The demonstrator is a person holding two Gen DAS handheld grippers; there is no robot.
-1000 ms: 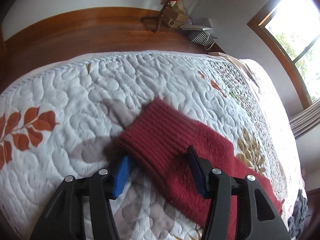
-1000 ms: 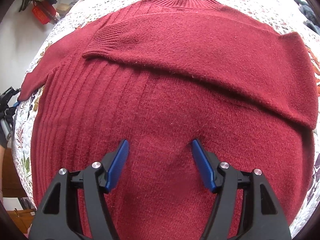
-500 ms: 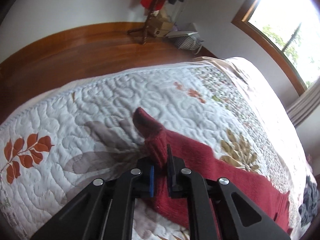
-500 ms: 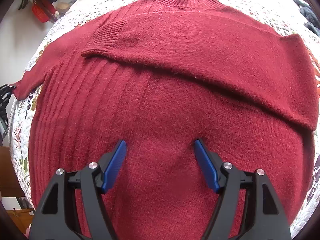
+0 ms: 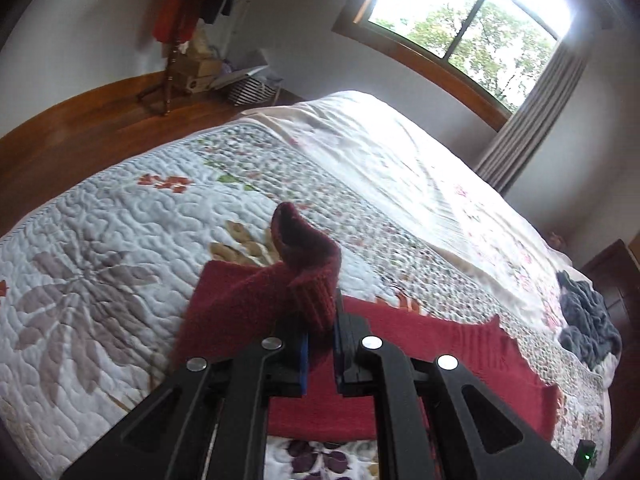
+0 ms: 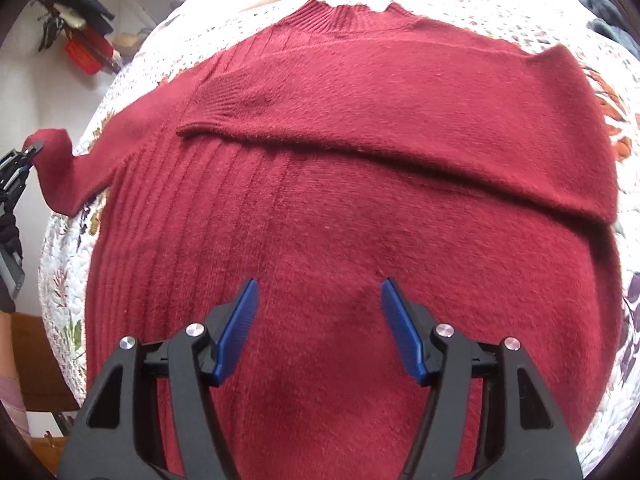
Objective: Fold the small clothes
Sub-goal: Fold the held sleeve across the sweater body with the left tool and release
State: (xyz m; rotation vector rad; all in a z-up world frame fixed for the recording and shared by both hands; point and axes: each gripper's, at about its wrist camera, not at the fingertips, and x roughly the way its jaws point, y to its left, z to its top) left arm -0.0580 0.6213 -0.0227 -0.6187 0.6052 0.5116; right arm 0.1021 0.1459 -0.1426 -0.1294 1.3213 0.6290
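Spread on the quilted bed (image 5: 100, 248), the soft, limp red sweater (image 6: 340, 208) is best gripped at its cuff (image 5: 316, 300), where the left tongs (image 5: 320, 350) are clamped; the right tongs (image 6: 316, 330) are held apart above the body.

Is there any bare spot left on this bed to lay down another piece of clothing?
Yes: the pale sheet beyond the red sweater, toward the window, lies bare, as does the quilt left of the lifted sleeve. It is crowded near the grey clothes at the right edge.
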